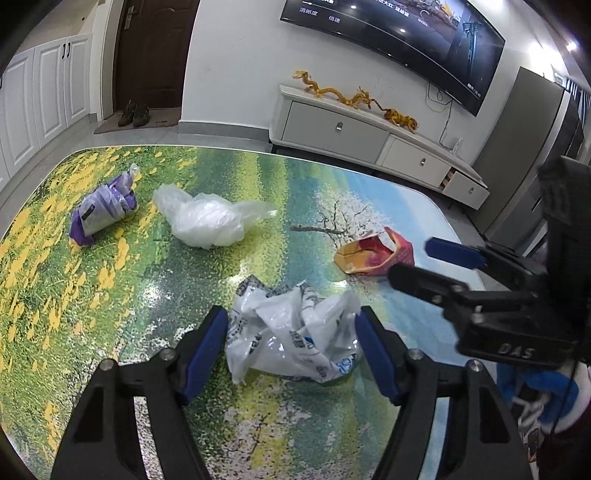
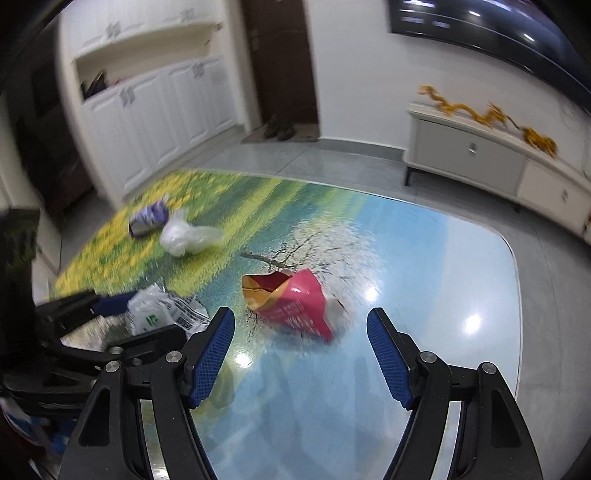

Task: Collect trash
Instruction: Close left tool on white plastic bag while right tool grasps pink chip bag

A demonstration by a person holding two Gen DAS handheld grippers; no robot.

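Four pieces of trash lie on the picture-printed table [image 1: 258, 184]. A crumpled white printed plastic bag [image 1: 295, 336] lies between the open fingers of my left gripper [image 1: 291, 332]; I cannot tell if the pads touch it. It also shows in the right wrist view [image 2: 162, 314]. A red and yellow snack bag [image 2: 291, 306] lies just ahead of my open, empty right gripper [image 2: 301, 332]; it also shows in the left wrist view [image 1: 373, 254]. A clear plastic bag [image 1: 207, 218] and a purple wrapper [image 1: 103, 210] lie farther left.
The right gripper [image 1: 424, 262] reaches in from the right in the left wrist view. A white TV cabinet [image 1: 369, 136] with yellow dragon figures stands beyond the table, under a wall TV [image 1: 406, 33]. White cupboards [image 2: 155, 122] and a dark door [image 2: 280, 55] stand at the back.
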